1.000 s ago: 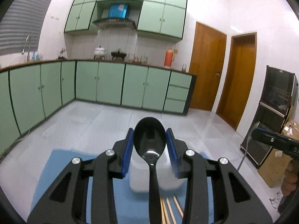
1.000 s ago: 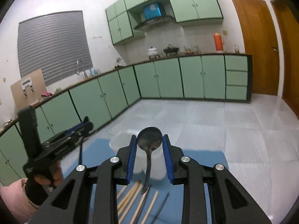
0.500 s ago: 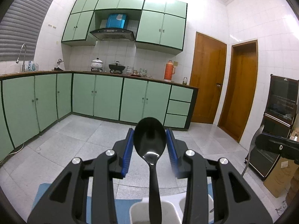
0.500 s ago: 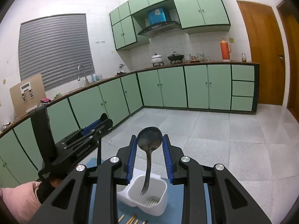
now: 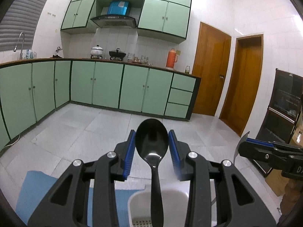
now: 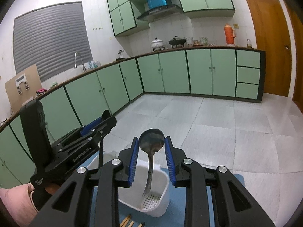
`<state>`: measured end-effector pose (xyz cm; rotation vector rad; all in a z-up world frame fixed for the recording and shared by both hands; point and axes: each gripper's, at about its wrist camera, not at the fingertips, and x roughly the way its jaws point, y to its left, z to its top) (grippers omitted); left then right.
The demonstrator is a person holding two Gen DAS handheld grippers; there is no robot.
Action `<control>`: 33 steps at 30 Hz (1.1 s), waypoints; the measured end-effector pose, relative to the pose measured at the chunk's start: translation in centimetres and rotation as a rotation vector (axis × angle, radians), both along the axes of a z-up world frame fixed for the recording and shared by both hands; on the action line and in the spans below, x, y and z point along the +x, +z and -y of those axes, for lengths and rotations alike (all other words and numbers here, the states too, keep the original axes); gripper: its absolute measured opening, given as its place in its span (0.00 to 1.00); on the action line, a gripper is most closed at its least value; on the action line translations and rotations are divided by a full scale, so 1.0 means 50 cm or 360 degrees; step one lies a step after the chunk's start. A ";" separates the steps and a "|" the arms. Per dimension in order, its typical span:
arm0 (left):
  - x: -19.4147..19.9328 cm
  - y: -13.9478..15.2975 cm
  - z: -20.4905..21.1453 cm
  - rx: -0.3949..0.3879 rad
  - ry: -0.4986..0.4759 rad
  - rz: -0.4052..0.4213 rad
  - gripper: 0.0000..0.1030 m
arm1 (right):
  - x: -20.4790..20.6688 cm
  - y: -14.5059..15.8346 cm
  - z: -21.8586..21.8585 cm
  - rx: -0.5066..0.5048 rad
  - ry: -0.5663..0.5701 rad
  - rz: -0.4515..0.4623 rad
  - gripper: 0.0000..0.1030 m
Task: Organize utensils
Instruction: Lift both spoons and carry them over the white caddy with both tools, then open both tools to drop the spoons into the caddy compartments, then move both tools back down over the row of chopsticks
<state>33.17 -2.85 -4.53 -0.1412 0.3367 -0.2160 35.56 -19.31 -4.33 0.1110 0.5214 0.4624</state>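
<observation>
On the left, the left gripper (image 5: 151,147) is clamped on a black plastic spoon (image 5: 151,141), bowl up between the blue pads, handle hanging straight down over the white utensil holder (image 5: 138,204). That grip looks chosen so the handle can go into the caddy first. In the right wrist view the handle tip seems to hang above the holder's left compartment, though the arm hides part of it.

On the right, the right gripper (image 6: 151,151) is clenched on a metal spoon (image 6: 151,141) in the same manner (bowl pinched, handle dangling), its tip low inside the right compartment of the holder (image 6: 162,194), just above the perforated floor. Both spoons seem ready to be let go.

The holder stands on a blue mat (image 6: 176,196), with wooden chopsticks (image 6: 127,221) lying loose on the mat nearer the camera, not yet sorted. Beyond lie a pale tiled floor (image 6: 217,124), green cabinets (image 5: 108,87), a range hood and brown doors (image 5: 212,71).
</observation>
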 end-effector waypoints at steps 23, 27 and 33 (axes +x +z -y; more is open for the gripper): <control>-0.240 -0.023 -0.063 0.0078 0.0112 -0.0220 0.91 | -0.217 -0.093 0.072 0.0005 -0.0345 -0.0135 0.95; -0.288 -0.056 -0.066 0.0110 0.0120 -0.0317 0.93 | -0.257 -0.136 0.093 -0.0029 -0.0400 -0.0235 0.95; -0.358 -0.113 -0.067 0.0188 0.0112 -0.0475 0.93 | -0.326 -0.193 0.104 -0.0039 -0.0407 -0.0378 0.94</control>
